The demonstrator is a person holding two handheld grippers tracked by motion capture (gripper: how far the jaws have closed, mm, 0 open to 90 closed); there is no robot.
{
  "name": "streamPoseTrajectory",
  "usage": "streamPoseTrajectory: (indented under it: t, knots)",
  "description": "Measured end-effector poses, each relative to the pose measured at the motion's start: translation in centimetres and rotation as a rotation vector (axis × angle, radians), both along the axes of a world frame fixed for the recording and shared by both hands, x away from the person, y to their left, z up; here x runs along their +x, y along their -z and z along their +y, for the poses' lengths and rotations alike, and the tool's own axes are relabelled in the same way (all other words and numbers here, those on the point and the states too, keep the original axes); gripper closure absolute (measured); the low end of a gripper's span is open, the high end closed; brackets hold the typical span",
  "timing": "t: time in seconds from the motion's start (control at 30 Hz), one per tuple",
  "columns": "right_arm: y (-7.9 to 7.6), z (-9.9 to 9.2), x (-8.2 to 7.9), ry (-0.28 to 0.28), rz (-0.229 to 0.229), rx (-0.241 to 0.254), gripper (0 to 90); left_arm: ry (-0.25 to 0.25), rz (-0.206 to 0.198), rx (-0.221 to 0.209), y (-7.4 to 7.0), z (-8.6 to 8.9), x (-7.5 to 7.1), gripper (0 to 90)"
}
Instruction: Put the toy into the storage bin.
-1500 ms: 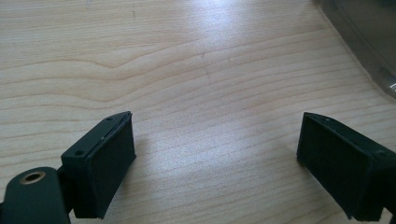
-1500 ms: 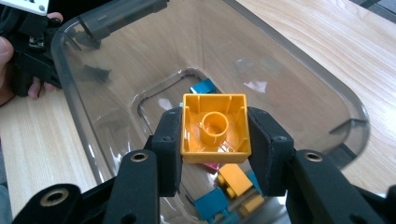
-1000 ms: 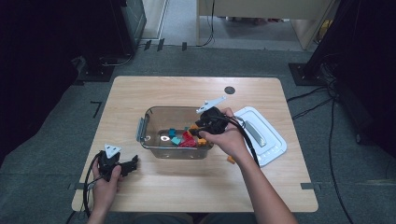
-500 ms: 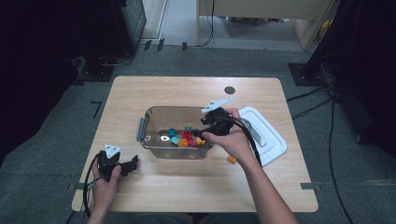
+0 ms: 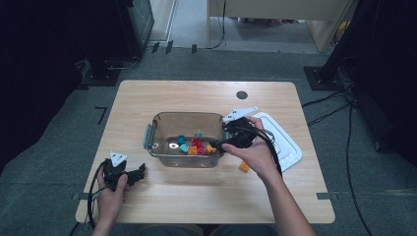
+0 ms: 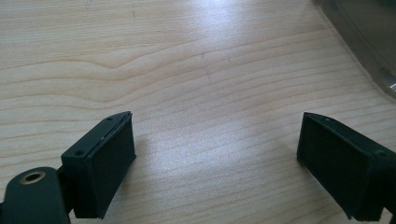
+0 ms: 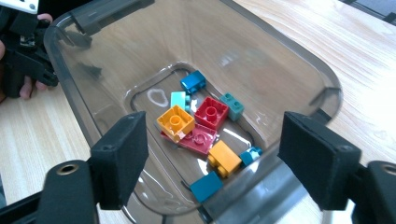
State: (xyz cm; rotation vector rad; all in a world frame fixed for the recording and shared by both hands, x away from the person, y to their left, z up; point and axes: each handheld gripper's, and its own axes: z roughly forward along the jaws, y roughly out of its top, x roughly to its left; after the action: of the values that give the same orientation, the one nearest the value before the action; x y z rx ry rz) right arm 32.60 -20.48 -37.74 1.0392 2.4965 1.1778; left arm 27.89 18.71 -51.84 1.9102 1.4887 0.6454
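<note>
Right gripper [image 5: 219, 143] above clear plastic bin [image 5: 160, 125] of toy bricks [image 7: 201, 123], jaws just opened wide and empty, left gripper [image 5: 140, 173] resting on counter [image 5: 147, 98], jaws wide and empty.

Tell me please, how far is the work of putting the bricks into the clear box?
Done: a pile of bricks lies in the clear box. In hand: nothing; the right tool has just been opening, empty, over the box. Left: one orange brick on the table, and the lid beside the box.
</note>
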Motion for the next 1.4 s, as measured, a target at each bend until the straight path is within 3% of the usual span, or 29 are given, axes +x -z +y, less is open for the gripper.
streamPoseTrajectory:
  t: [0.7, 1.4]
  knots:
    - [1.3, -4.7, -1.9, 0.083, -0.011, 0.037, 24.6, 0.000, 0.000, 0.000, 0.0, 0.0, 0.0, 11.1]
    - [5.9, -7.2, -3.2, 0.109, 0.036, 0.015, 32.3, 0.000, 0.002, 0.000, 0.0, 0.0, 0.0, 11.1]
